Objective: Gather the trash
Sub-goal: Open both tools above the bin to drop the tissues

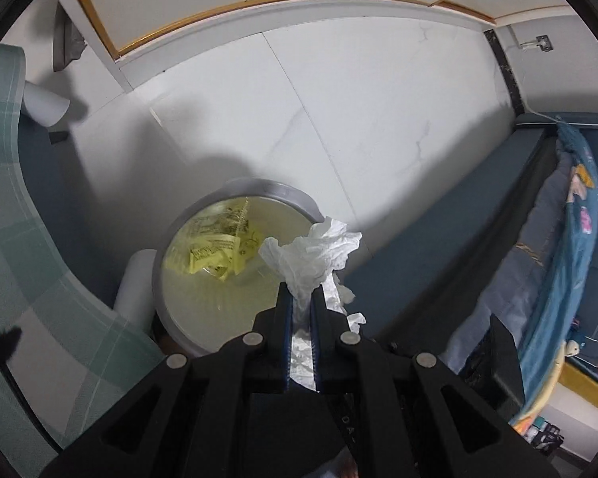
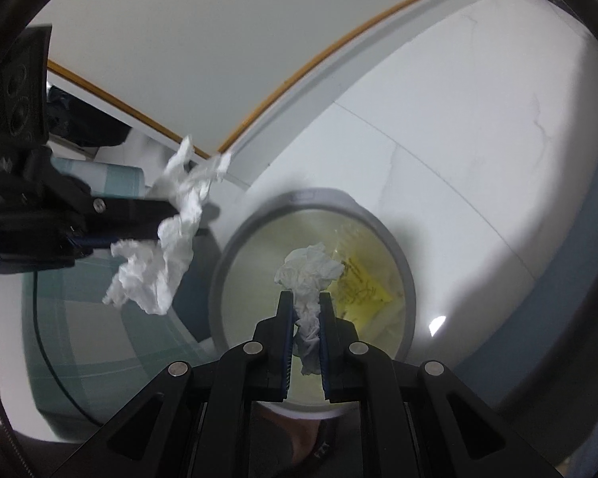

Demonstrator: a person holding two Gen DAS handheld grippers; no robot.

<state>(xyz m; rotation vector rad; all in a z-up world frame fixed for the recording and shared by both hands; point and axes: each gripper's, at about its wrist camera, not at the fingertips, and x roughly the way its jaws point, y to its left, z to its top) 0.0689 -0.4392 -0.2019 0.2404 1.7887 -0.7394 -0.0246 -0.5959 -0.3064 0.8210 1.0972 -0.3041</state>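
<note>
White floor (image 1: 378,119); both grippers clamp tissues over bin (image 2: 311,199).

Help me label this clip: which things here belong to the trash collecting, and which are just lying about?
Part of the job:
- left gripper, shut on a crumpled white tissue
- right gripper, shut on a smaller white tissue wad
- round grey bin holding yellow wrappers

Just lying about:
- blue patterned blanket
- green checked cloth
</note>
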